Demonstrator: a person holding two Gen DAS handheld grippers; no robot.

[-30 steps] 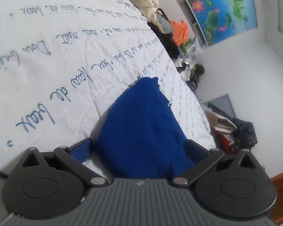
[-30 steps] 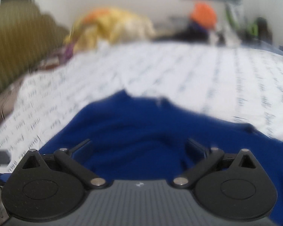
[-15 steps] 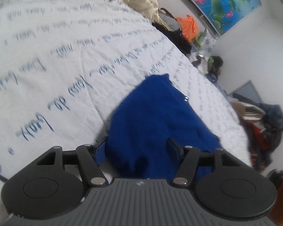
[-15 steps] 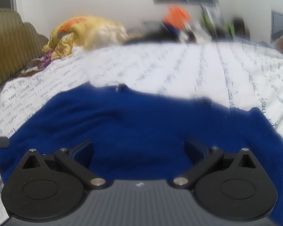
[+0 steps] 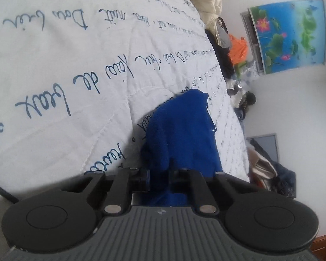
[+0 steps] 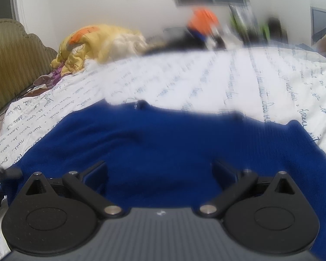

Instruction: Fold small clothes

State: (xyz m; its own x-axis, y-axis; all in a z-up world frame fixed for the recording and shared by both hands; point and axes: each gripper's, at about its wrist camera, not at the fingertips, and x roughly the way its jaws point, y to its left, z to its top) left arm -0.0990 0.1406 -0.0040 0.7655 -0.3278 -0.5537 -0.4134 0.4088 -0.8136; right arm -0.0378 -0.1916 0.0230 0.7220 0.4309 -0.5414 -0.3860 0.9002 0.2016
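Left wrist view: we record one blue garment [image 5: 180, 134], knitted or fleecy, deep royal blue, lying on a white quilt [image 5: 76, 65] printed with lines of dark blue handwriting. From this side we see it as a narrow ridge, bunched and folded over itself, running away from the left gripper [image 5: 159, 174] toward the far edge of the bed, with a small shiny fastening at its right edge. We note the left gripper's jaws drawn close together and clamped on the near end of the cloth, which bulges up between them. Right wrist view: we see the same garment [image 6: 163, 143] spread broad and low across the quilt [image 6: 206, 76], its far hem uneven, a cuff-like corner at the right; this view is blurred. The right gripper [image 6: 159, 174] sits over the near part of the cloth with its jaws wide apart, blue fabric filling the gap between them; we cannot tell whether it touches the cloth. Beyond the bed we list a yellow bundle [image 6: 93, 41], an orange item [image 6: 203, 20] and a lotus picture [image 5: 289, 34] on the wall. Against the frames of a second ago, the left jaws have gone from wide apart to clamped, and the cloth in that view has gathered narrower; the right jaws are as wide apart as before.
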